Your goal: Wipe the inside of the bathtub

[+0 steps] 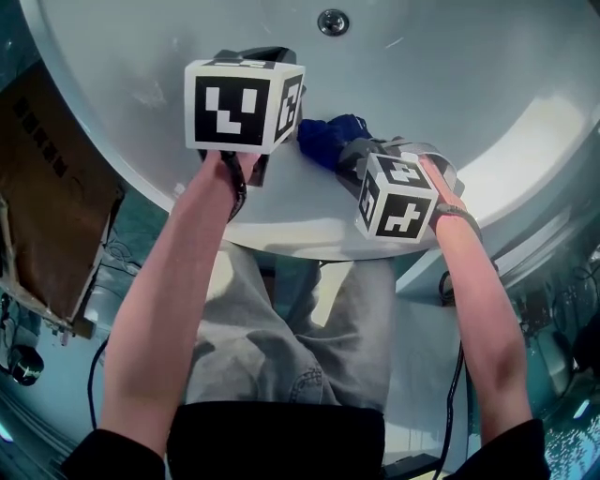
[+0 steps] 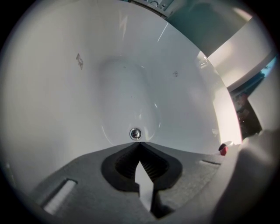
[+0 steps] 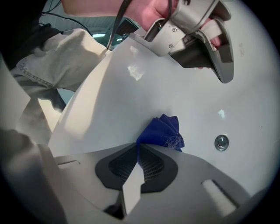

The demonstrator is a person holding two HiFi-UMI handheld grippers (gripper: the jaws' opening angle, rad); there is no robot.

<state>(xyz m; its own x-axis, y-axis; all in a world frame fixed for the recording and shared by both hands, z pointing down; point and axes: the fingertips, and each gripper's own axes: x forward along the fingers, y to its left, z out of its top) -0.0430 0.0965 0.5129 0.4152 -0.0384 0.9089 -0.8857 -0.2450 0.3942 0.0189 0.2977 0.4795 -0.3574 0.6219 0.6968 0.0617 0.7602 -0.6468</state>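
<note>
The white bathtub curves below me, its metal drain at the far end. A blue cloth rests against the near inner wall, pinched in my right gripper, whose jaws are shut on it. In the right gripper view the cloth bunches out past the jaw tips against the white wall. My left gripper hovers just left of the cloth, shut and holding nothing. In the left gripper view its closed tips point down the tub toward the drain.
A brown cardboard box stands on the floor left of the tub. Cables trail beside it. A small brownish mark sits on the tub wall. A red object lies on the tub's rim at right.
</note>
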